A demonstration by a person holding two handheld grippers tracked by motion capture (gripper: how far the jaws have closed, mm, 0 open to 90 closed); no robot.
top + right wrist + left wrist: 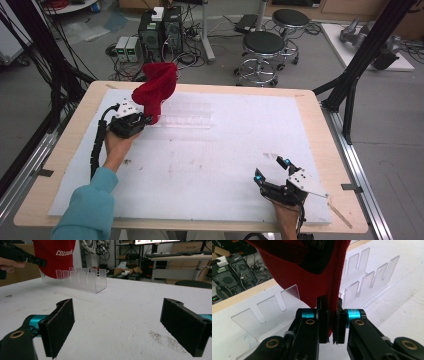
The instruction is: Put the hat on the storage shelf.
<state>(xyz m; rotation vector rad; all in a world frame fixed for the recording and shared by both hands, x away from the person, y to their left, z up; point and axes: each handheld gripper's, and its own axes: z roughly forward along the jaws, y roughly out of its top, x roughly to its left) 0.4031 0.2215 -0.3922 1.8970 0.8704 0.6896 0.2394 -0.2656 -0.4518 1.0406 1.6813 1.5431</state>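
A red cap [156,87] hangs above the far left of the white mat, with my left gripper [145,119] shut on its edge. In the left gripper view the jaws [332,315] pinch a ribbed seam of the cap [294,270], just over a clear slotted acrylic rack [367,277]. The rack [187,116] lies on the mat to the right of the cap. My right gripper [270,169] rests near the front right of the table, open with nothing between its pads [120,325]. The right gripper view shows the cap [53,257], with white lettering, behind the rack [82,277].
A white mat [225,165] covers most of the wooden table [75,125]. Beyond the far edge stand computer towers [160,30] and two stools [262,50] on the floor. Black frame posts [350,85] rise at the right side.
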